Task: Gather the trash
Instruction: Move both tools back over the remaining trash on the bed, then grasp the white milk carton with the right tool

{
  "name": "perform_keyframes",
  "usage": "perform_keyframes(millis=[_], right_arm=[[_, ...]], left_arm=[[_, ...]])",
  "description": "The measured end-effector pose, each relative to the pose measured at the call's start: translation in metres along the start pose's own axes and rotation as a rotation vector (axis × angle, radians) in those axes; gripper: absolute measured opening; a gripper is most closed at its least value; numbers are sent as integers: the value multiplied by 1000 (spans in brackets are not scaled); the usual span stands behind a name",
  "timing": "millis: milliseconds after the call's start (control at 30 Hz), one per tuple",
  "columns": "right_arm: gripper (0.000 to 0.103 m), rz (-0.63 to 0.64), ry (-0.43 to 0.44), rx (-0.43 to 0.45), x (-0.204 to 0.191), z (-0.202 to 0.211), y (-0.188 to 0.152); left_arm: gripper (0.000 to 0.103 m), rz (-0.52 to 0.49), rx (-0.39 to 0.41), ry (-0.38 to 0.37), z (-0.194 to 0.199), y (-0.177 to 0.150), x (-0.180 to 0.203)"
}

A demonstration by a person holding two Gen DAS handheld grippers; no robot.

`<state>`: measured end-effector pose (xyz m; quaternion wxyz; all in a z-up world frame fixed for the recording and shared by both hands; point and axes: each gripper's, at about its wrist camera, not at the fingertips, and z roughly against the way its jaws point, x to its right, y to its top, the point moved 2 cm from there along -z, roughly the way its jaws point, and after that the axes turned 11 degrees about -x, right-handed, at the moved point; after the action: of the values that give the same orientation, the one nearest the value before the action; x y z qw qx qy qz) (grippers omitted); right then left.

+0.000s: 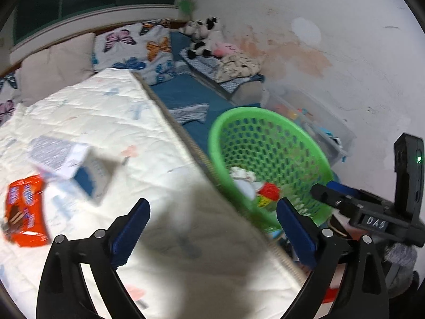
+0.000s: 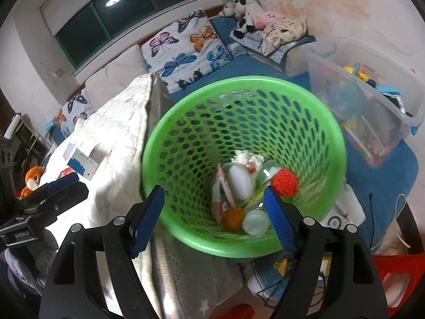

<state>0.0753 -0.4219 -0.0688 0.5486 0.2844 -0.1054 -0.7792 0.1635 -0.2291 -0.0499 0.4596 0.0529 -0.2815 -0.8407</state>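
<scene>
The box [image 1: 71, 167] and orange wrapper [image 1: 24, 210] were seen on the bed [image 1: 106, 117], up-left of the left gripper [image 1: 212, 228], its fingers wide and empty, the nearer one; the right gripper [image 2: 215, 218] was held open, empty, over the basket [image 2: 329, 133].

Readable text scarce.

- "DAS": pale raised letters on black body of right tool [image 1: 325, 194], seen from left wrist view, off right of left tool [image 1: 212, 228].
- Small pale label on left tool [image 2: 63, 186] body, seen from right wrist view at far left; lettering too blurred to read.
- Orange snack wrapper [image 1: 25, 212] on bed, left of left tool: white print, motion-blurred, unreadable.
- White-and-blue carton [image 1: 71, 164] beyond left tool: fine print block, unreadable.
</scene>
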Motion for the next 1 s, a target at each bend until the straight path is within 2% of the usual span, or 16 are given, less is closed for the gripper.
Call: perform_keyframes(millis=[367,500,1000], right_arm=[[81,110,53,-34,-58,-20,4],[83,153,73,-46,-80,-29,4],[83,363,118,-78,-174,-56,29]], left_arm=[[95,147,24,96,29,-32,-71],[95,229,31,125,40,-47,-102],[95,371,52,223,69,-80,-164]])
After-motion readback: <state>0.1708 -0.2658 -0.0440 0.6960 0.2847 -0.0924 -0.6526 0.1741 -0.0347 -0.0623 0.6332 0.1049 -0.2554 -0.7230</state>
